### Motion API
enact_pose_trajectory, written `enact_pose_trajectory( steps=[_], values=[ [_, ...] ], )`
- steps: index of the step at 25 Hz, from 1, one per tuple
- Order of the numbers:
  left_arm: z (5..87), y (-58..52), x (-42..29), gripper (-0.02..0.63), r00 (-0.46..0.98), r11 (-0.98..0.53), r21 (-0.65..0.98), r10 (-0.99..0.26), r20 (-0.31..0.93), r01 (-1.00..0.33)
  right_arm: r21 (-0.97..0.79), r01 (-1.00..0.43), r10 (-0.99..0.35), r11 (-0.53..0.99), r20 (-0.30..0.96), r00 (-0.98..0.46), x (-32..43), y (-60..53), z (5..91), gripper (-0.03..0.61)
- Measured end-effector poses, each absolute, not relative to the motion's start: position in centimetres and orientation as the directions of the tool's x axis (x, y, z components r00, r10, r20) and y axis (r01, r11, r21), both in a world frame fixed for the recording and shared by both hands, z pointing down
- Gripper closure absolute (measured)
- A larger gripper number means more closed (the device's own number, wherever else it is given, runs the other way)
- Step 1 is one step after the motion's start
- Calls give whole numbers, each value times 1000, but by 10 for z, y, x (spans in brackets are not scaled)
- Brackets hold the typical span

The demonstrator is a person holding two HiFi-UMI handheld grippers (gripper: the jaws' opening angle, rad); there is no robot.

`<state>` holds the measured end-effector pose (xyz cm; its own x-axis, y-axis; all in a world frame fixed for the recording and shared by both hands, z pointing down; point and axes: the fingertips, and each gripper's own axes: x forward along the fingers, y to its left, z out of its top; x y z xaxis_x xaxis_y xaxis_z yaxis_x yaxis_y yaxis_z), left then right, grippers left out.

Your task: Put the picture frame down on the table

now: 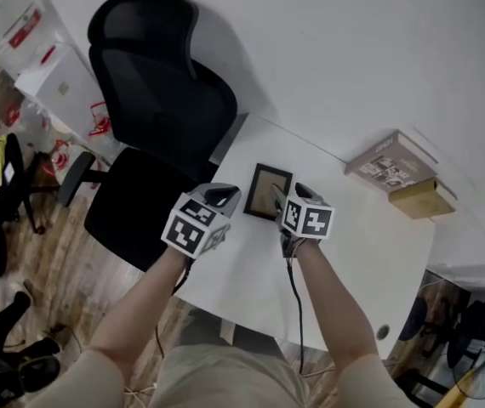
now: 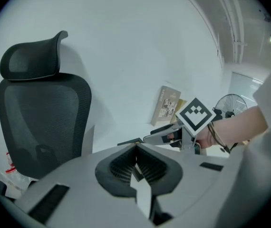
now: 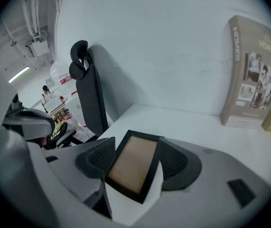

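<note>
The picture frame (image 1: 267,190), black-edged with a tan panel, lies flat on the white table (image 1: 362,262) near its far left side. My right gripper (image 1: 277,197) hovers over the frame's right edge. In the right gripper view the frame (image 3: 131,164) shows between the wide-apart jaws, and the gripper (image 3: 136,144) is open with the pads beside it. My left gripper (image 1: 224,196) is just left of the frame, over the table edge. Its fingers meet at the tips with nothing between them (image 2: 136,148). The left gripper view shows the frame's edge (image 2: 128,142) and the right gripper (image 2: 150,137) beyond.
A black office chair (image 1: 162,100) stands against the table's far left side. A tall book (image 1: 391,161) and a tan box (image 1: 421,198) are at the table's back right. A cable (image 1: 295,304) runs from the right gripper. A floor fan (image 1: 481,368) stands lower right.
</note>
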<state>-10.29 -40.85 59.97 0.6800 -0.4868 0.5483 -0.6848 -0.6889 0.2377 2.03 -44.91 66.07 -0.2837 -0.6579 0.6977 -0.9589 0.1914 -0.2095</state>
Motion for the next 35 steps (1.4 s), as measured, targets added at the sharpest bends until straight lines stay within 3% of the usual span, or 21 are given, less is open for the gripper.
enact_pose_trajectory(
  steps=[8,20,21,26,35],
  values=[
    [524,-396,-117,592,688,-706,172,-556,467,-687,-176,-936,-776,306,524,-352,11,-429,539,302],
    [396,-351,-122,592,725,-730,92,-641,251,-677,-75,-911,-880,405,241,-411,7,-346,378,432],
    [388,-347,-123,592,718,-728,62,-654,238,-683,-67,-912,-885,404,225,-408,9,-338,370,464],
    [364,-325,-134,592,681,-700,-57,-707,190,-711,-55,-911,-894,408,179,-411,16,-298,343,493],
    [345,-274,-148,592,697,-707,-31,-703,138,-707,-47,-872,-863,487,126,-489,13,-251,315,555]
  ],
)
